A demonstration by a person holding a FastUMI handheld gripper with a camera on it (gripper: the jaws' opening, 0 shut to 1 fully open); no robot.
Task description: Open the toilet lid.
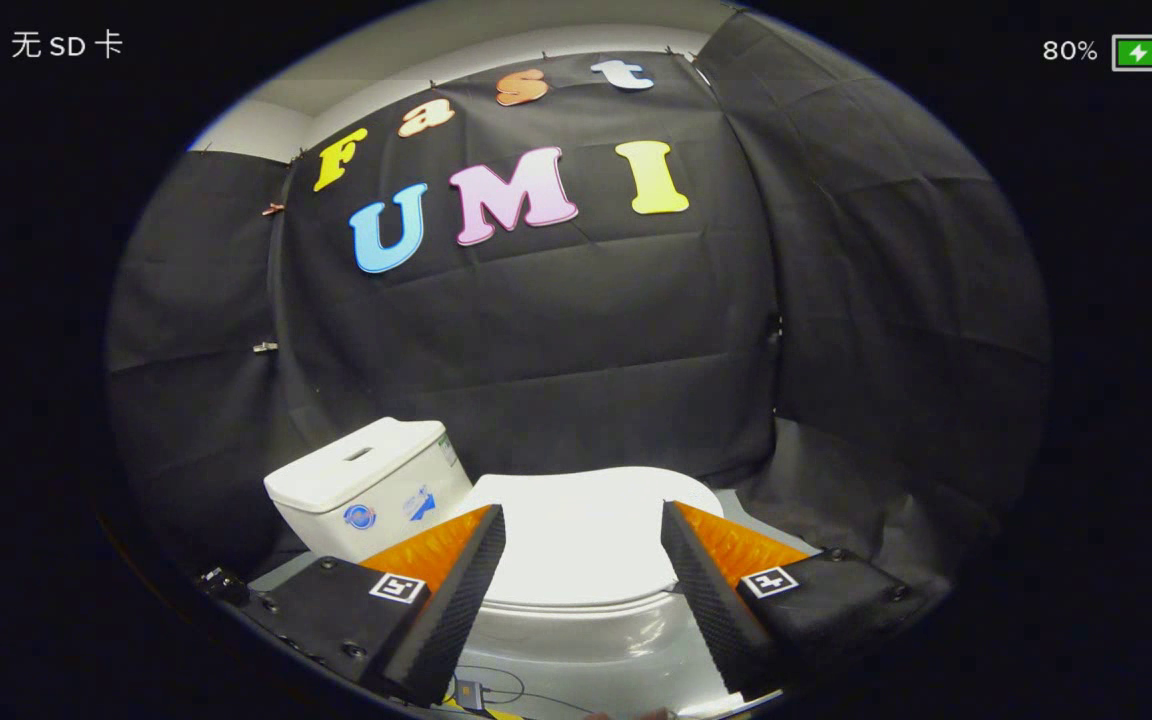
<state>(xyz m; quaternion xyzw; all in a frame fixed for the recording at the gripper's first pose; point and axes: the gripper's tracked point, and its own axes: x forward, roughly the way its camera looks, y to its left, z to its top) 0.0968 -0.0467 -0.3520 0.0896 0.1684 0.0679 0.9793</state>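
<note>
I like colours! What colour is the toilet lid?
White. The toilet lid lies shut, seen best in the gripper view between the open gripper.

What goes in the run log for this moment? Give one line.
gripper: open, empty | white plastic toilet lid: down, seen between the fingers | white toilet tank: beside lid | step: lid not yet gripped

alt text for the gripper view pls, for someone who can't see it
A white toilet with its lid closed lies just ahead of the open gripper, whose fingers straddle the lid without touching it. The tank stands behind and to the left, against black cloth walls.
</note>
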